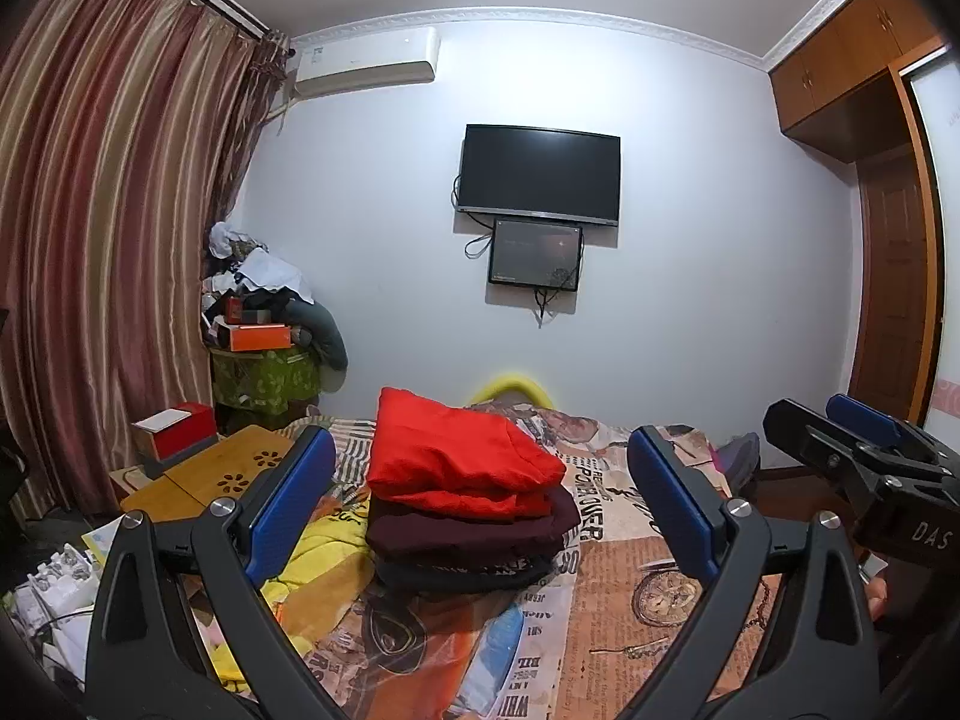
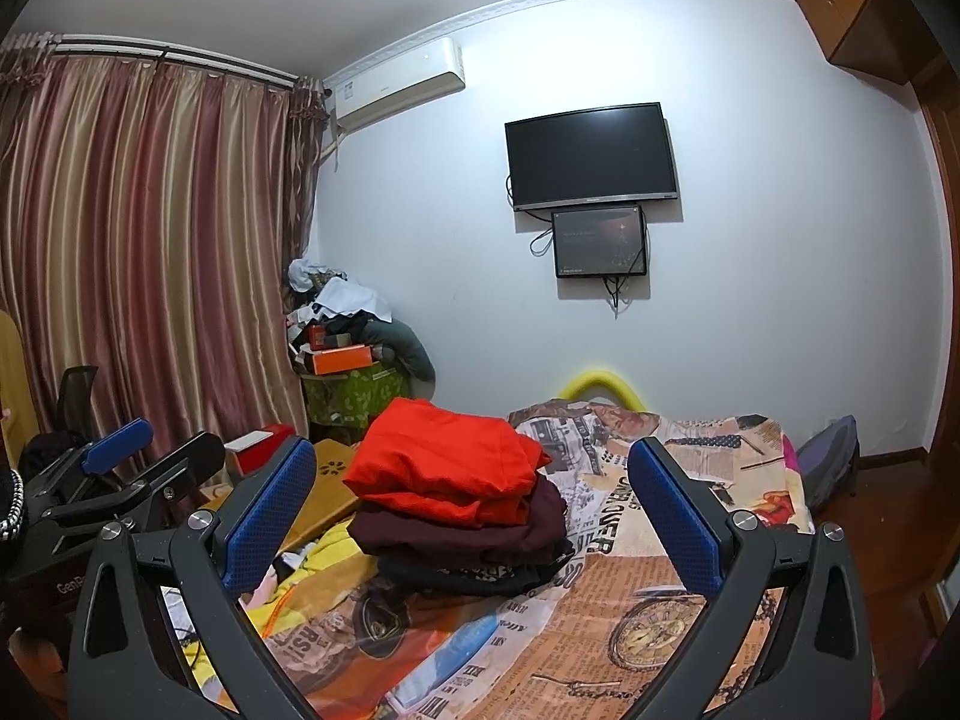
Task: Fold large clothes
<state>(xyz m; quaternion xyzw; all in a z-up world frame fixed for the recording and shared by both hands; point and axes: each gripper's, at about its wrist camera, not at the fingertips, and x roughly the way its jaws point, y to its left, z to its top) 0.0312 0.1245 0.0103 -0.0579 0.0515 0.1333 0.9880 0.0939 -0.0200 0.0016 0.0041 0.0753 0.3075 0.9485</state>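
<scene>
Red fabric tops the stack of folded clothes [image 1: 468,492] on the bed [image 1: 648,546], with a maroon garment and a darker one beneath it; the pile sits toward the bed's left half, straight ahead of both wrist cameras and well apart from either tool. The left tongs [image 1: 480,498] are spread wide and grasp nothing, and the right tongs [image 2: 474,510] are likewise released and empty, held side by side above the near end of the bed. By my reading the folded pile is finished work, and the next piece is the yellow garment [image 1: 318,564] lying crumpled just left of the stack, near the bamboo lap tray [image 1: 204,474]. It lies down and to the left of both tools, so the left tongs are the nearer pair and would probably reach first. Its long axis cannot be told, since it is bunched and partly hidden behind the left finger. The risk is nudging the stack while dragging it clear.
</scene>
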